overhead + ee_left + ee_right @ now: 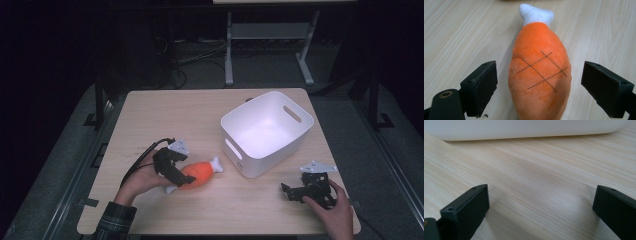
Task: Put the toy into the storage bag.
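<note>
**Two grippers apart, drumstick toy between my left jaws**

Two grippers in use, one in each of my hands, both low over the wooden table (pixel 150 115).

Left gripper (pixel 176 170): jaws spread wide. In the left gripper view the plush drumstick toy (pixel 539 75) lies on the table between the two black jaws, its length running away from the camera. There is a gap of bare wood on each side, so neither jaw touches the plush. The gap on the right side looks wider than the one on the left. The orange body carries a stitched cross-hatch of dark thread; the white bone end points away from me, toward the far part of the view.

High view: the drumstick toy (pixel 199 172) sits near the middle of the front half of the table, just left of the white bin (pixel 280 145). Its white bone tip points toward the bin and is near the bin wall but not touching. My left hand (pixel 142 180) holds the gripper over the toy's thick end.

Right gripper (pixel 295 192): jaws also wide apart, nothing between them. The right gripper view shows bare wood grain between the jaws and the bin's lower white wall (pixel 524 130) across the top. In the high view this gripper rests at the front right of the table, near the bin's front corner, well apart from the toy.

Bin stands upright, turned at an angle to the table edges, with slot handles in its walls.
</note>
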A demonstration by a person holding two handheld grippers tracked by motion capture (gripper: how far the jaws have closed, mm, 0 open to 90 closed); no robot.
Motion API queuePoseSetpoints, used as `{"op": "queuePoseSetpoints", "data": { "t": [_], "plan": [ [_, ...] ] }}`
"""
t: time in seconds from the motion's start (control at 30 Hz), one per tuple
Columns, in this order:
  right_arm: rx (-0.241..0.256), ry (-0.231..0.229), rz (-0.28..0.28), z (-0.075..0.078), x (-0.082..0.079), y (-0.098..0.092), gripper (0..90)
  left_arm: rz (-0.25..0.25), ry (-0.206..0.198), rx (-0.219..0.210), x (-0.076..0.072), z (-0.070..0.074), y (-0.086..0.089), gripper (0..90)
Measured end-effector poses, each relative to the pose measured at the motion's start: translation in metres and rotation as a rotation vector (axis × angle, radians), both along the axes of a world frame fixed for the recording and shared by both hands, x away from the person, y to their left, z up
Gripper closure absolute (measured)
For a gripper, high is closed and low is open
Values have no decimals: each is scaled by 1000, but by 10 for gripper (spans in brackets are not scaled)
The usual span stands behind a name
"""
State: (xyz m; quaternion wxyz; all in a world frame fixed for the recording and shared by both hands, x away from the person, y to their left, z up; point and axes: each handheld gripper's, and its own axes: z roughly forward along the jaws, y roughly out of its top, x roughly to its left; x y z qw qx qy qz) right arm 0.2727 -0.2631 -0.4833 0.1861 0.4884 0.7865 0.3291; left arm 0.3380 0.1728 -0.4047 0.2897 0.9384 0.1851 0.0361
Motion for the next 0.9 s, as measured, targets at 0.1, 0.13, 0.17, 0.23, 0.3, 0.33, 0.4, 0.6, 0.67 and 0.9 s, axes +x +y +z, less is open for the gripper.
{"op": "queuePoseSetpoints", "data": {
  "t": [0.1,0.13,0.17,0.23,0.3,0.33,0.4,0.6,0.67,0.9],
  "plan": [
    [0,0,0,0,0,0,2,-10,-7,7,0,-2,-2,127],
    [1,0,0,0,0,0,2,-17,-11,20,0,-3,-3,128],
    [0,0,0,0,0,0,2,-25,-18,26,0,-4,-5,128],
    [0,0,0,0,0,0,2,-28,-17,22,0,-5,-6,128],
    [0,0,0,0,0,0,2,-38,-16,30,-1,-8,-10,127],
    [0,0,0,0,0,0,2,-38,-16,30,-1,-8,-10,127],
    [0,0,0,0,0,0,2,-42,-26,49,-1,-12,-14,127],
    [0,0,0,0,0,0,2,-45,-39,78,-1,-19,-19,127],
    [0,0,0,0,0,0,2,-51,-41,98,-1,-23,-21,126],
    [0,0,0,0,0,0,2,-59,-48,155,-1,-34,-29,126]
  ]
}}
